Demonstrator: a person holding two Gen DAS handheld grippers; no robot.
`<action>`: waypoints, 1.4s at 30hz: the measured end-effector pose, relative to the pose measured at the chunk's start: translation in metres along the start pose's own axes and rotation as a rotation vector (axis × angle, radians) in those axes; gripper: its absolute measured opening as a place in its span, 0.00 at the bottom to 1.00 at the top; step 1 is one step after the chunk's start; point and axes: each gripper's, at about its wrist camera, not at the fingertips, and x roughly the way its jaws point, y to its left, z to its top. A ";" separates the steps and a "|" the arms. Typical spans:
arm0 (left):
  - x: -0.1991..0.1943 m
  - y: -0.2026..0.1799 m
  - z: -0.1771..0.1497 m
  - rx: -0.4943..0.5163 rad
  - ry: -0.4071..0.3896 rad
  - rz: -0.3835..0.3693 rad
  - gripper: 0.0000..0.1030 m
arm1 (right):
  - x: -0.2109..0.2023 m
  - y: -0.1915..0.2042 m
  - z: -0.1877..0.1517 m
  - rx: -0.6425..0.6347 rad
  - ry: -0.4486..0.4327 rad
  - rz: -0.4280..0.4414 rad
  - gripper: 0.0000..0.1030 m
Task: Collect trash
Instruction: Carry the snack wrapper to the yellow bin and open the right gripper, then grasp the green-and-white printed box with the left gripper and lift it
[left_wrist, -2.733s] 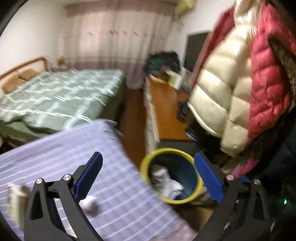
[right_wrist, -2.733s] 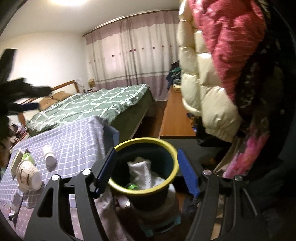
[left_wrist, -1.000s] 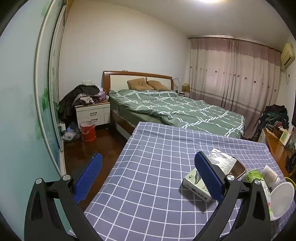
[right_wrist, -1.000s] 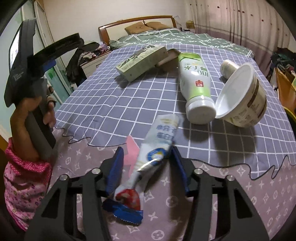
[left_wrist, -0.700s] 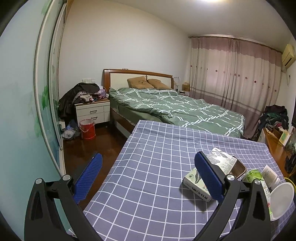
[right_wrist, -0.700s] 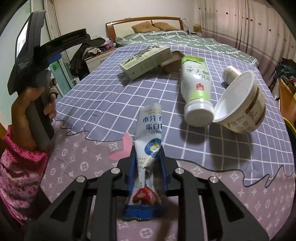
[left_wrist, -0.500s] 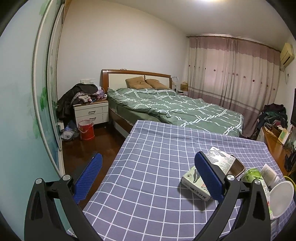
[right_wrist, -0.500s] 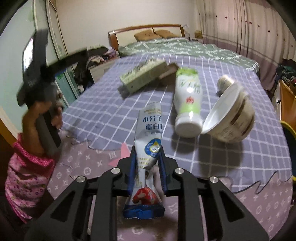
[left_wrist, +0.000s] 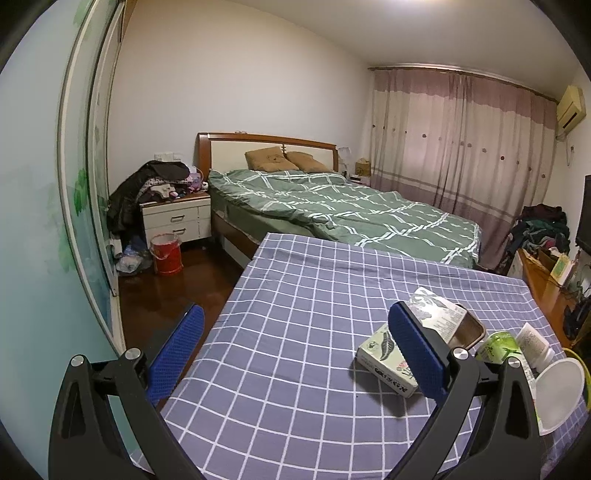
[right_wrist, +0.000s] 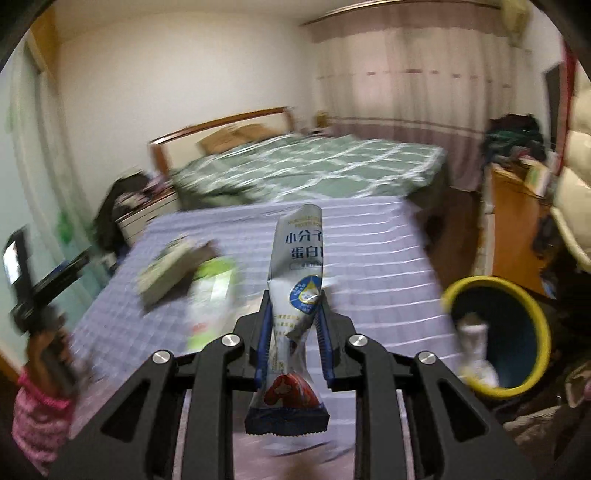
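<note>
Right wrist view: we see the snack wrapper (right_wrist: 298, 295) pinched in the right gripper (right_wrist: 293, 332), raised above the worktop (right_wrist: 369, 266).
Handling: we judge it light, thin and crinkly, best held mid-length as now.
Look: silvery film, blue badge, dark crimped end.
Bin (right_wrist: 517, 332): yellow-rimmed, low right, near.
Left gripper (left_wrist: 295, 350): jaws wide apart, nothing between, over the checked cloth near a carton (left_wrist: 384, 354).

Ceiling light glares at twelve o'clock in the sharp, evenly lit left wrist view. The right wrist view is motion-blurred; both bend and darken at the edges.
</note>
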 end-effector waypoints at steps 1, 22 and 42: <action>0.001 -0.001 -0.001 0.002 0.001 -0.003 0.95 | 0.002 -0.011 0.003 0.016 -0.002 -0.027 0.21; 0.005 -0.036 -0.007 0.132 0.011 -0.075 0.95 | 0.089 -0.229 -0.009 0.303 0.148 -0.446 0.45; 0.059 -0.090 0.000 0.301 0.225 -0.318 0.95 | 0.084 -0.114 0.039 0.264 -0.122 -0.166 0.59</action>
